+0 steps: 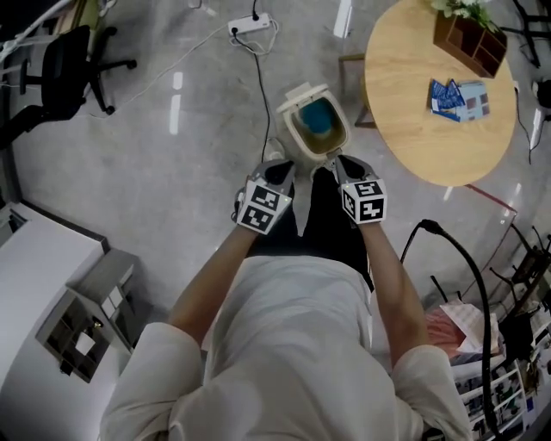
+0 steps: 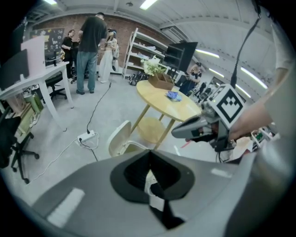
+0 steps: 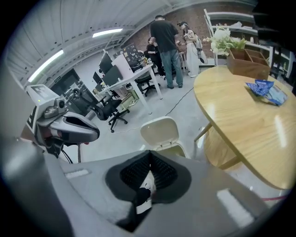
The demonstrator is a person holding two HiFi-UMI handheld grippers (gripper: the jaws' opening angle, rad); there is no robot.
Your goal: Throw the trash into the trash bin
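Holding both grippers low in front of the body, just short of the trash bin [image 1: 294,138] on the grey floor.

Left gripper [image 1: 286,165]: jaws together in its own view, pads closed on a thin white scrap [image 2: 151,183] sitting in the cleft. Marker cube facing up in the head view.

Right gripper [image 1: 340,162]: jaws likewise together, clamped on a white scrap with dark print showing between the pads. Cannot tell whether one piece or two.

Head view: pale strip of the white scrap hanging down between the two grippers, nearer the left one, above dark cloth. Not over the bin opening; just on the near side of it.

Trash bin: cream, lid tipped up and open, something blue [image 1: 318,119] lying inside. Bin seen straight ahead past the jaw tips in both gripper views, lid towards the cameras.

Surroundings:
- round wooden table [image 1: 413,121] to the right of the bin, close beside it
- wooden box [image 1: 469,43] with greenery at the far edge of the table
- blue packets [image 1: 459,97] lying flat near the box, apart from it
- power strip [image 1: 250,26] on the floor beyond the bin, cable running towards the bin
- office chair [image 1: 69,65] well off to the left

People standing at the far brick wall in both gripper views.
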